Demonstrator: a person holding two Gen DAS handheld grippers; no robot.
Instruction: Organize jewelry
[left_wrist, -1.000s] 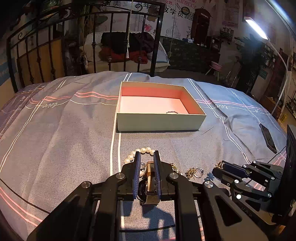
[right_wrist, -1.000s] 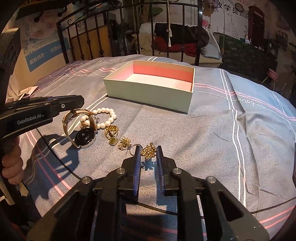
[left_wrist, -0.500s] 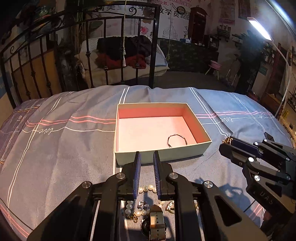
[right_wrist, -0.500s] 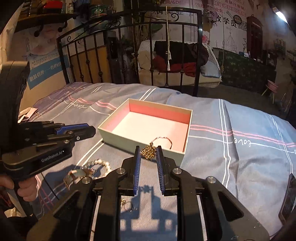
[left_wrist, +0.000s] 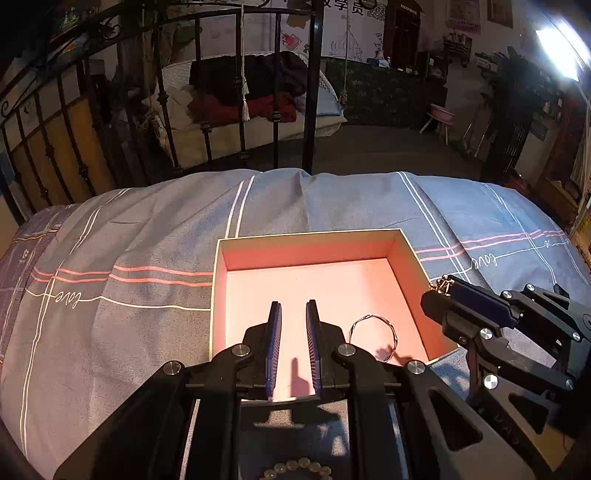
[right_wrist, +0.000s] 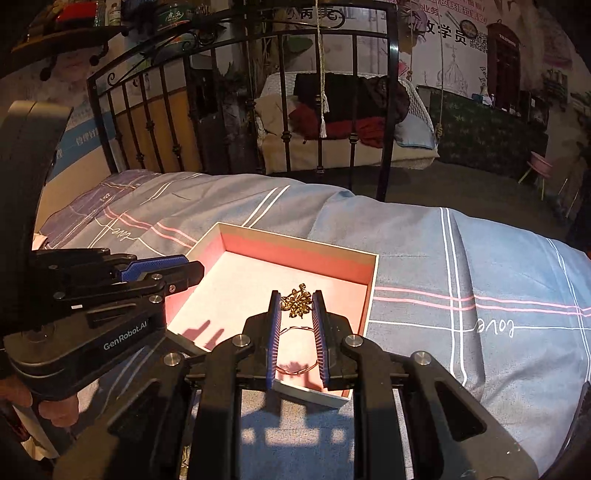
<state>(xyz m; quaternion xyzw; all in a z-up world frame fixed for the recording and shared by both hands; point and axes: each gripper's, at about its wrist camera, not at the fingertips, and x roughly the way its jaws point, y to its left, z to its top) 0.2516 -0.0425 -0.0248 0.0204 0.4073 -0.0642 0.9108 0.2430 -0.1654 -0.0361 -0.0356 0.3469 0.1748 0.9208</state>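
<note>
An open box with a pink inside (left_wrist: 314, 288) lies on the bed; it also shows in the right wrist view (right_wrist: 236, 284). A thin ring bracelet (left_wrist: 373, 336) lies in it. My right gripper (right_wrist: 296, 301) is shut on a gold ornament (right_wrist: 295, 303) and holds it above the box's near right part; it shows at the right of the left wrist view (left_wrist: 441, 291). My left gripper (left_wrist: 293, 314) hangs over the box's near edge, jaws slightly apart with nothing between them. A pearl bracelet (left_wrist: 295, 467) lies below it on the sheet.
The bed has a grey-blue striped sheet (left_wrist: 129, 240). A black iron bed frame (left_wrist: 240, 92) stands at its far end. A hand (right_wrist: 48, 410) holds the left gripper's handle at the left of the right wrist view.
Both grippers have moved forward from the jewelry pile to over the box. The right one has lifted the gold ornament off the sheet. The left one has left the watch behind.
</note>
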